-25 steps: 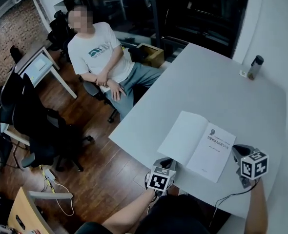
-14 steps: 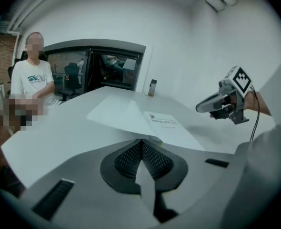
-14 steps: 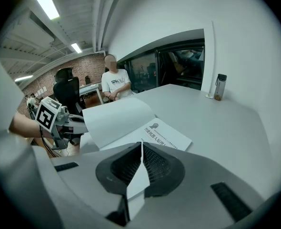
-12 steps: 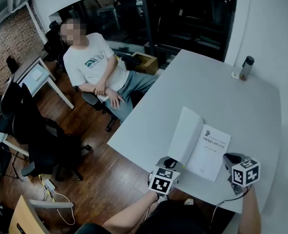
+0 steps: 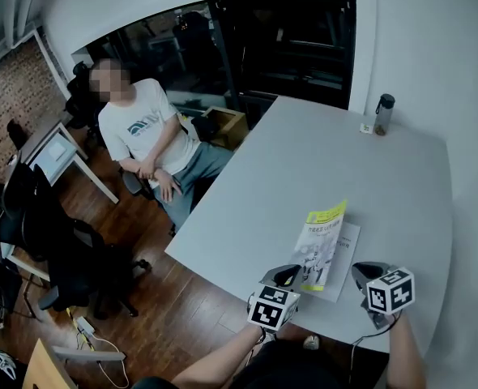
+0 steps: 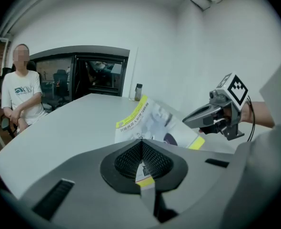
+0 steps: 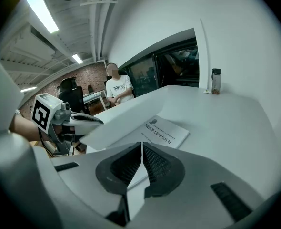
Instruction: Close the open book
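Here, at the front edge of the pale grey counter (image 5: 304, 152), the left tongs (image 5: 289, 275) pinch the yellow-and-white front cover (image 5: 322, 237) of a thin white paperback book (image 5: 347, 258), holding it tilted over, ready to close. The right tongs (image 5: 367, 272), pressed together and empty, sit at the book's near corner, likely to steady it.

L gripper (image 5: 288, 275) & R gripper (image 5: 365, 272): dark grey, white cubes w/ black square markers; black cable (image 5: 360, 335) off table (image 5: 401, 185) edge; dark top.
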